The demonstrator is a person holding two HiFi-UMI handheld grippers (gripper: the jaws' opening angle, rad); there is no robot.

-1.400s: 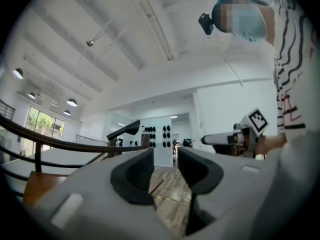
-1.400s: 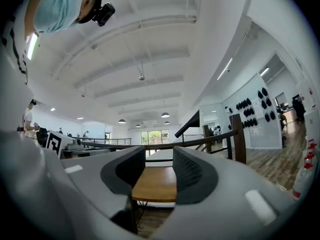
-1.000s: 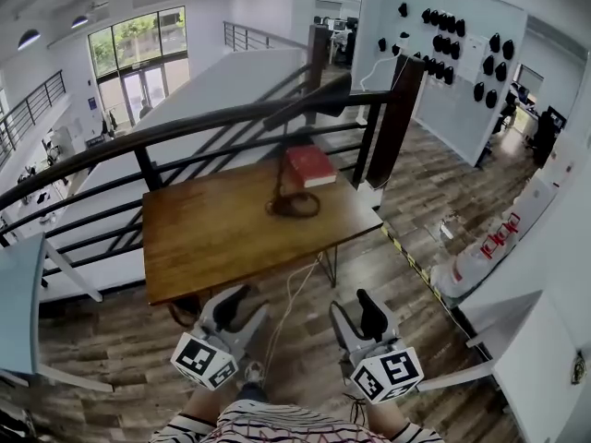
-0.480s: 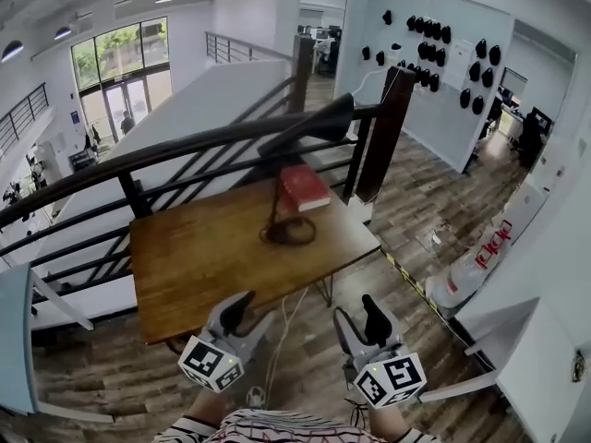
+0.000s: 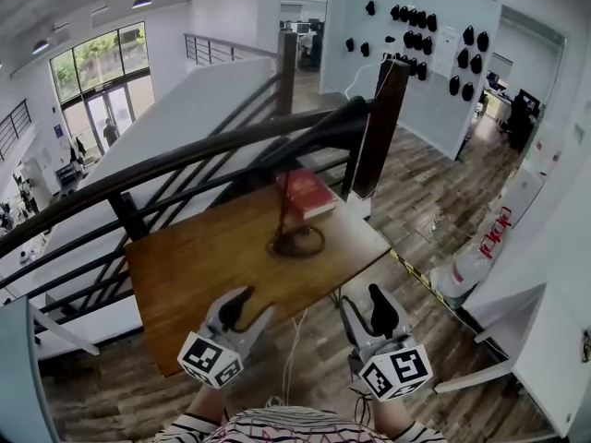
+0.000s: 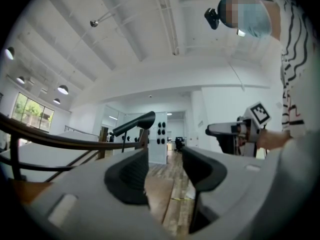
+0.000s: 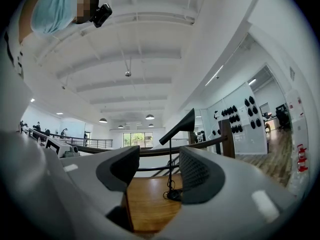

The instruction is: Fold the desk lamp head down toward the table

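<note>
short of the bench [image 5: 199,266], both tongs point about level, the left tongs [image 5: 247,307] just opened wider and empty, the right tongs [image 5: 367,310] also spread and empty, while farther back the black desk lamp [image 5: 297,242] stands well apart, stem upright, long head [image 5: 321,132] slanting upward, beside a red book [image 5: 307,192].

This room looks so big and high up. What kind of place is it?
Probably an upper floor of an office building. The railing looks down on glass doors a floor below, and office desks stand in the room far behind.
</note>
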